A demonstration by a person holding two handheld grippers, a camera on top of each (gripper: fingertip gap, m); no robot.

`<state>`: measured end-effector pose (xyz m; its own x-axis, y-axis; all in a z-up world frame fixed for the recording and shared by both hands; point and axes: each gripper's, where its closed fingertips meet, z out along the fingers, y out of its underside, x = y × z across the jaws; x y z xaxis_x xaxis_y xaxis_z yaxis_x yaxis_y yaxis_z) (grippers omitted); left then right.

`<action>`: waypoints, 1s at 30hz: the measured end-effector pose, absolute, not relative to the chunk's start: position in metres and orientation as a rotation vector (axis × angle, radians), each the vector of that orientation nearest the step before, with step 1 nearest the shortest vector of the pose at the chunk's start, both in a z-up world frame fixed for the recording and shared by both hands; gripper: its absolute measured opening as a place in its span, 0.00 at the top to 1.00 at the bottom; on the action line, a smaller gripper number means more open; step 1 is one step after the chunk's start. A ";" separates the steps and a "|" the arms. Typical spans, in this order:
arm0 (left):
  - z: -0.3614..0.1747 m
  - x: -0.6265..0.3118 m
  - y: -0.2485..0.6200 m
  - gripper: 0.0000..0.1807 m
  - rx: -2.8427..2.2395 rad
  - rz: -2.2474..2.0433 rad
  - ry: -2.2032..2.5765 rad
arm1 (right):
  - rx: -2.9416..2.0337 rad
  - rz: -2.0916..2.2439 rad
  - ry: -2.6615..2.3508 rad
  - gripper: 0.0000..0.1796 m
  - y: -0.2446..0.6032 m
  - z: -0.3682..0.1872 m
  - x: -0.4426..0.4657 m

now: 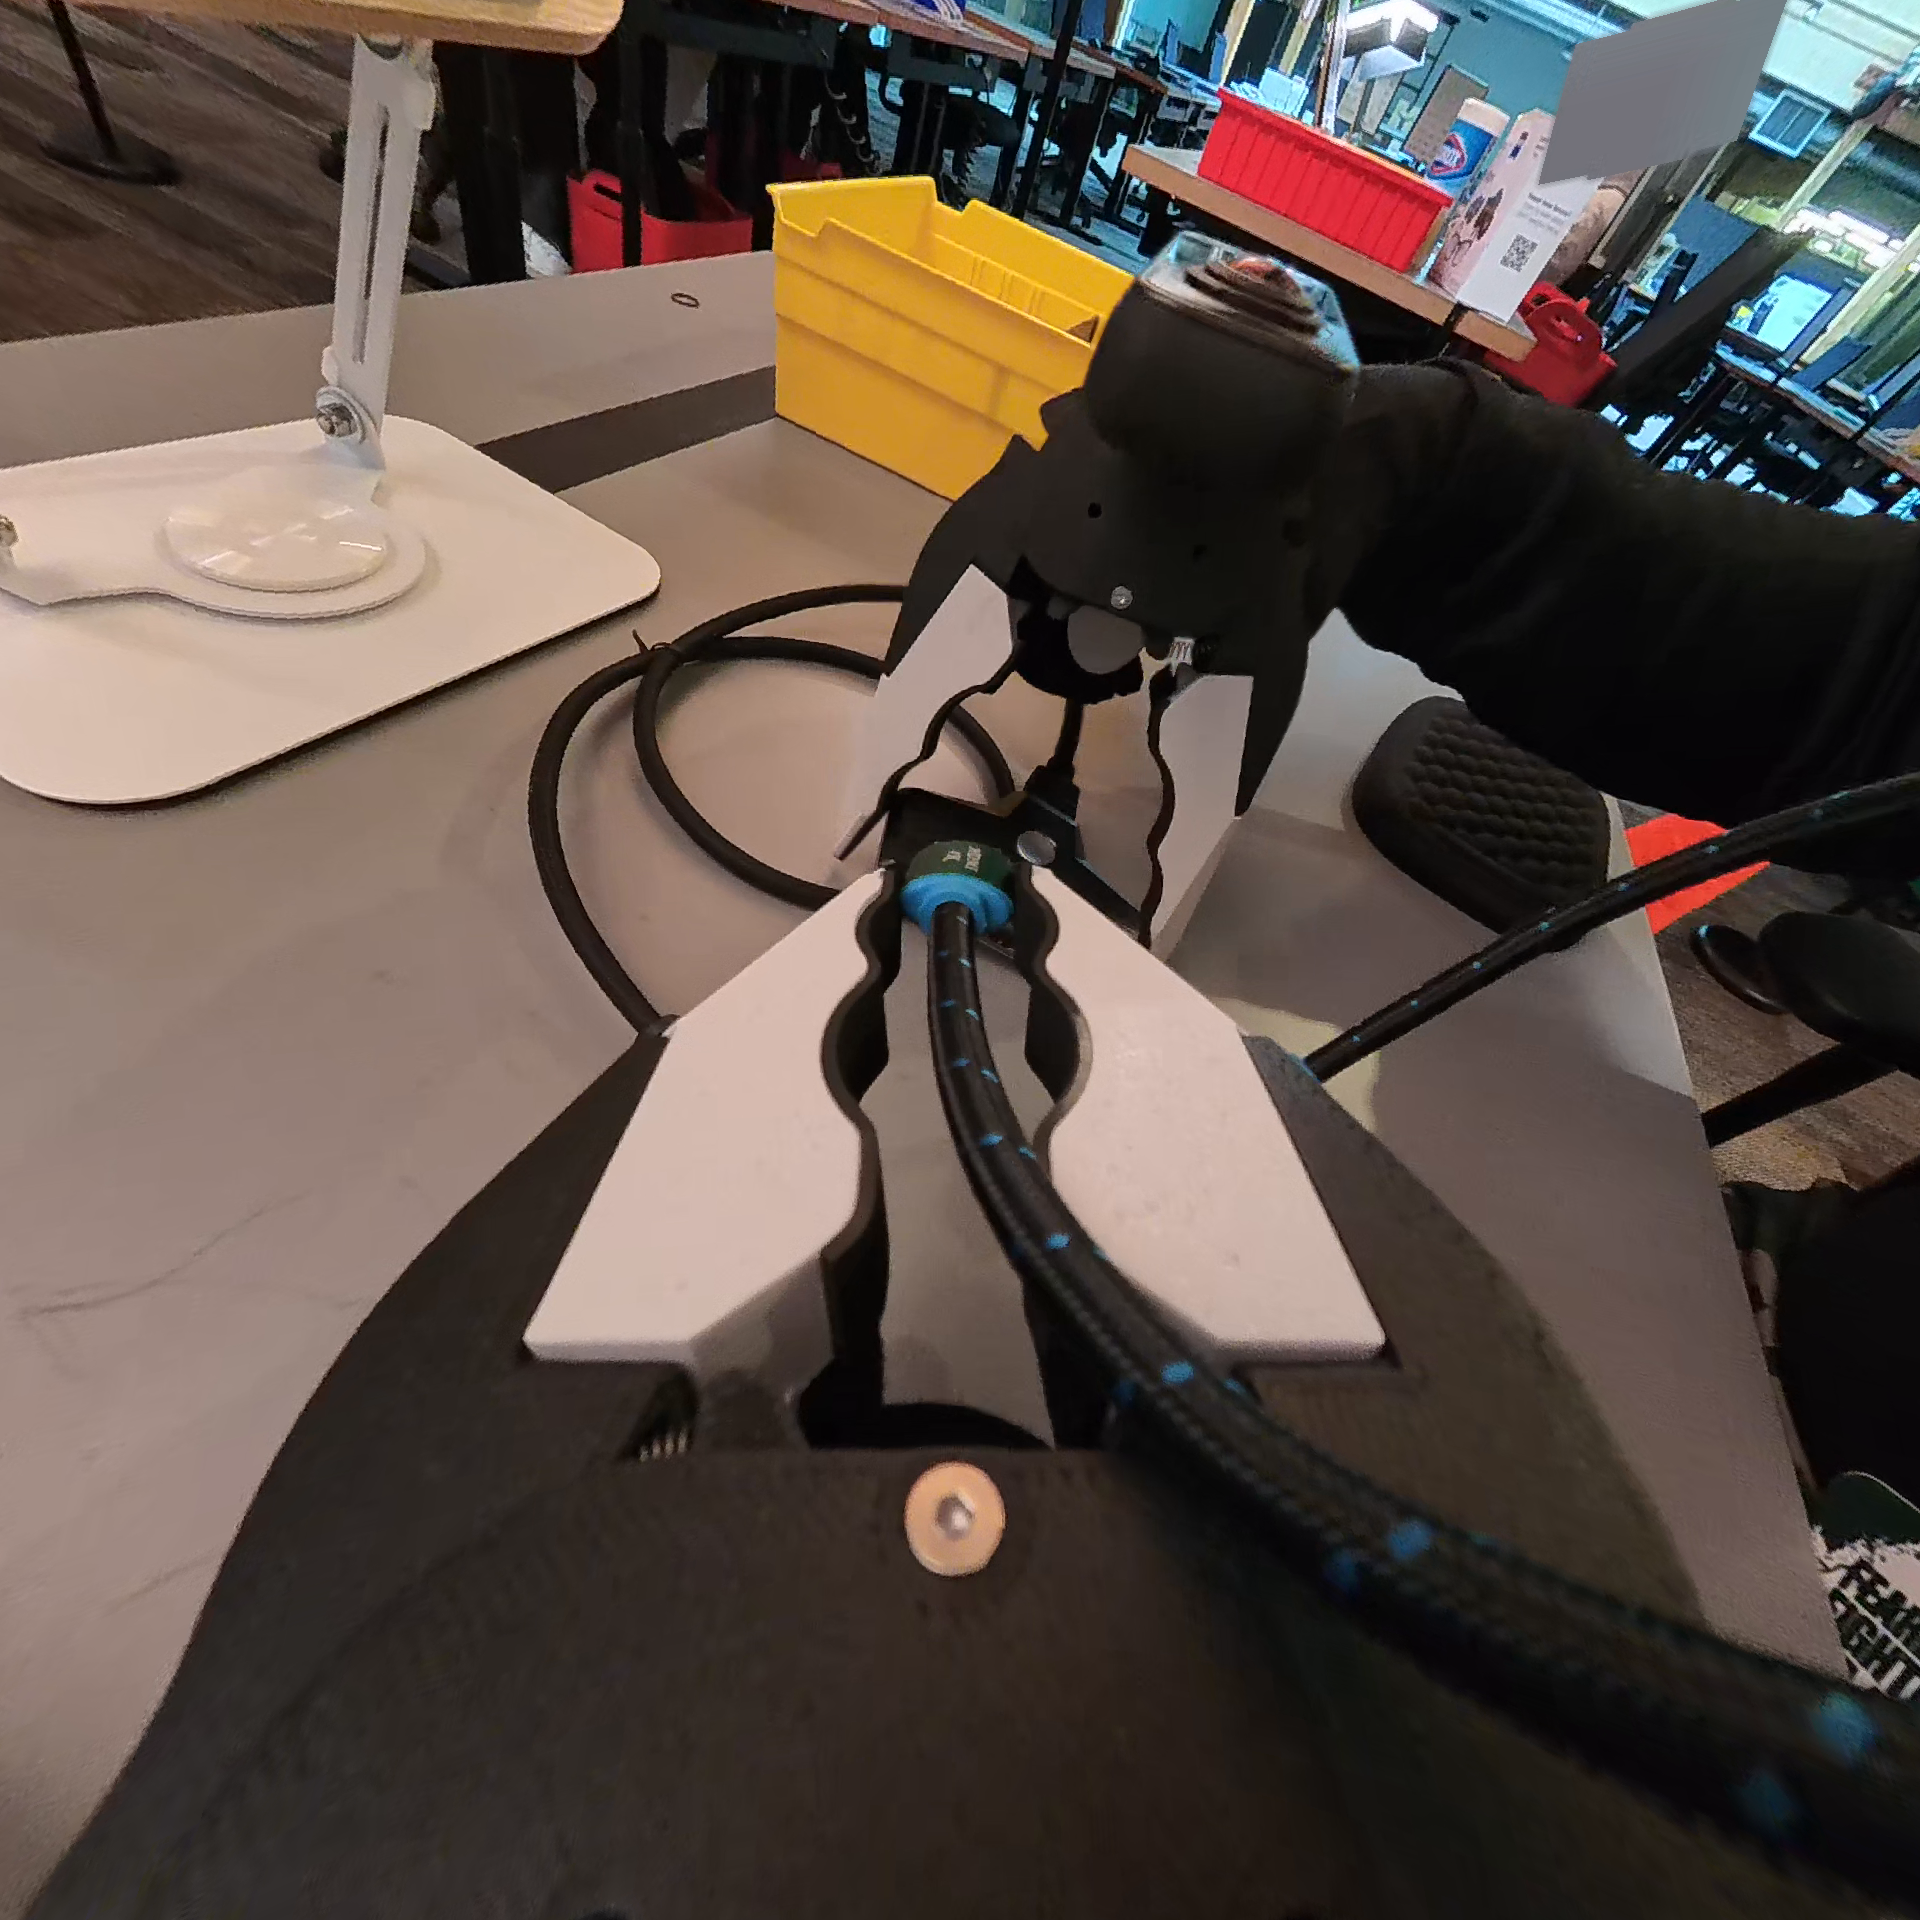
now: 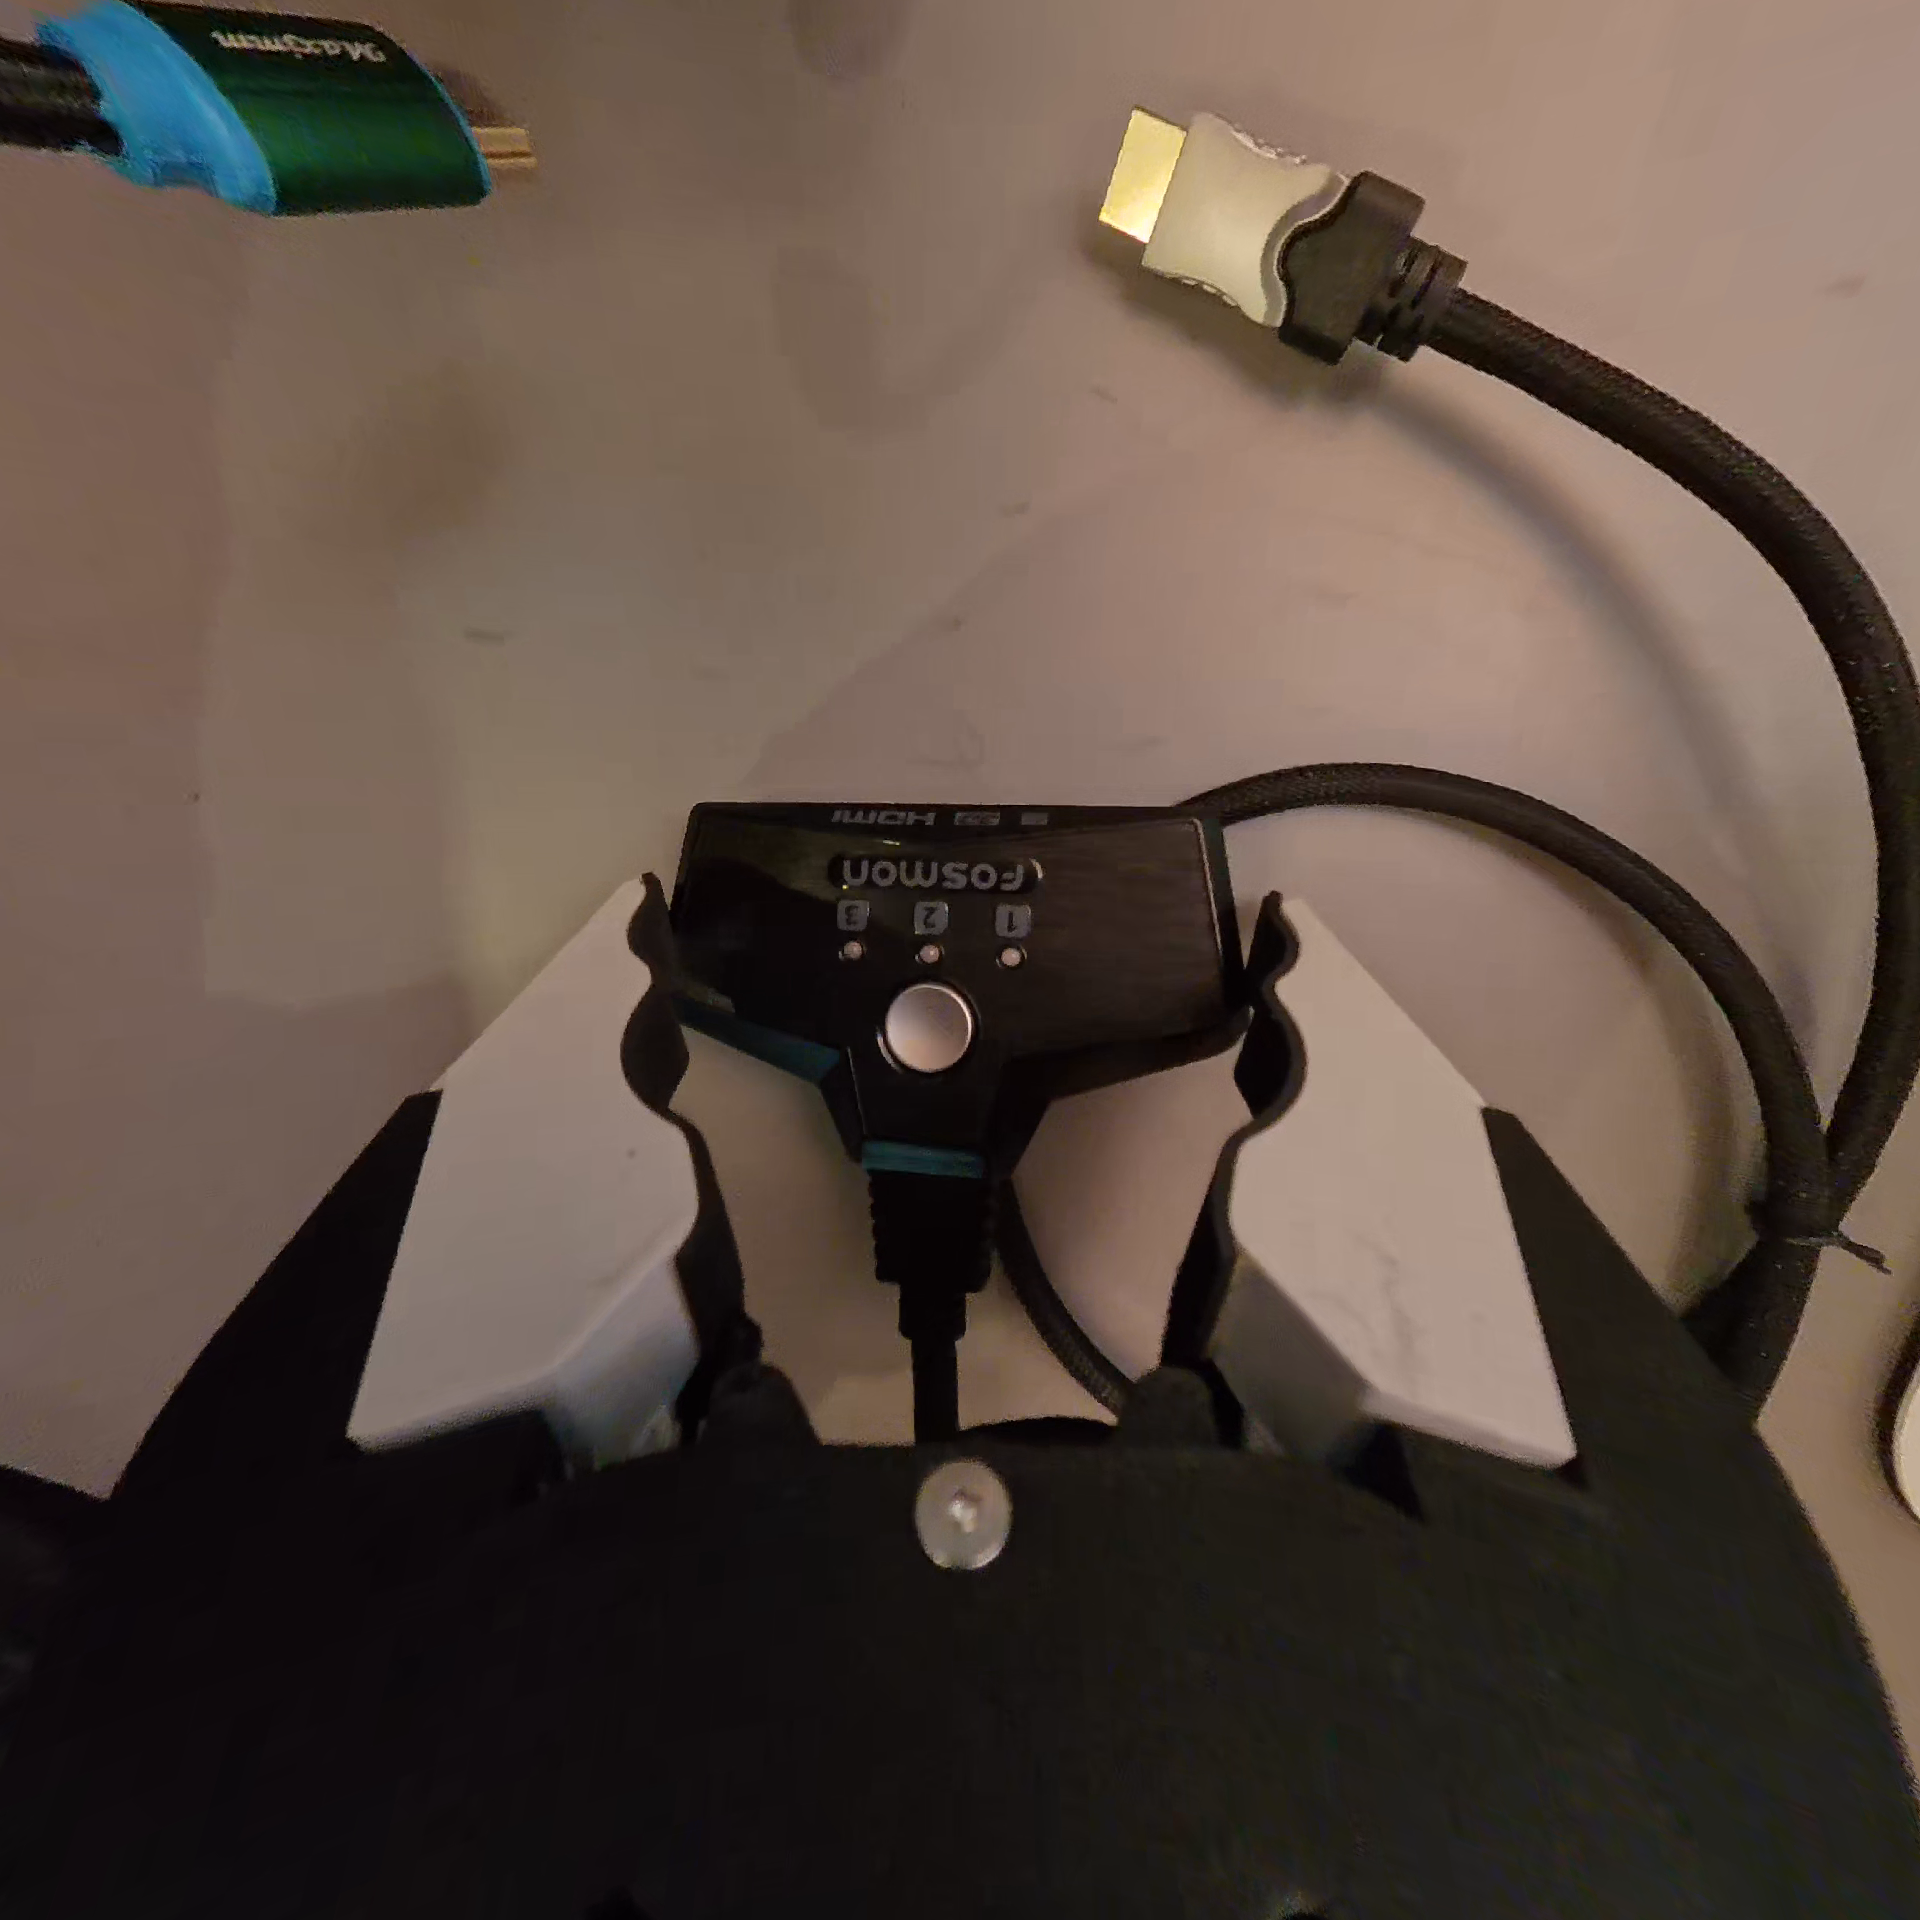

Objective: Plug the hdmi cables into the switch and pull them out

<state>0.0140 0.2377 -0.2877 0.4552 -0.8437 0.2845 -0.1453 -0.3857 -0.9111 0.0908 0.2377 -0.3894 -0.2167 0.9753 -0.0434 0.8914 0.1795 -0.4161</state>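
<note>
My right gripper (image 2: pixel 961 904) is shut on the black HDMI switch (image 2: pixel 940 925), holding it by its two sides on the grey table (image 2: pixel 623 520). My left gripper (image 1: pixel 956 896) is shut on a green HDMI plug with a blue collar (image 1: pixel 951 873). The plug's tip is close in front of the switch (image 1: pixel 920 821), and its black, blue-flecked cable (image 1: pixel 997 1143) runs back between my fingers. In the right wrist view the green plug (image 2: pixel 343 114) is at top left, apart from the switch. A grey-and-black HDMI plug (image 2: pixel 1226 218) lies loose on the table. The right gripper (image 1: pixel 1018 852) faces my left one.
The loose plug's black braided cable (image 1: pixel 582 790) loops on the table left of the switch. A white stand base (image 1: pixel 260 582) sits at the left and a yellow bin (image 1: pixel 914 343) at the back. The table's right edge and a black chair (image 1: pixel 1486 810) are close by. One gripper's finger ends stand about 12 cm off the other's.
</note>
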 end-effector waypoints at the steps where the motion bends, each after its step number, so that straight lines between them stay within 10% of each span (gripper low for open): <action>1: -0.288 0.014 0.237 0.89 -1.817 -0.989 0.841 | -1.800 0.515 -2.219 0.40 0.238 -0.389 0.091; 14: -0.290 0.015 0.236 0.89 -1.819 -0.993 0.846 | -1.741 0.156 -2.268 0.36 0.242 -0.387 0.132; 23: -0.292 0.020 0.234 0.89 -1.824 -0.992 0.858 | -1.605 0.007 -2.304 0.74 0.254 -0.382 0.135; 30: -0.292 0.019 0.235 0.89 -1.822 -0.991 0.854 | -1.666 0.120 -2.267 0.79 0.254 -0.384 0.134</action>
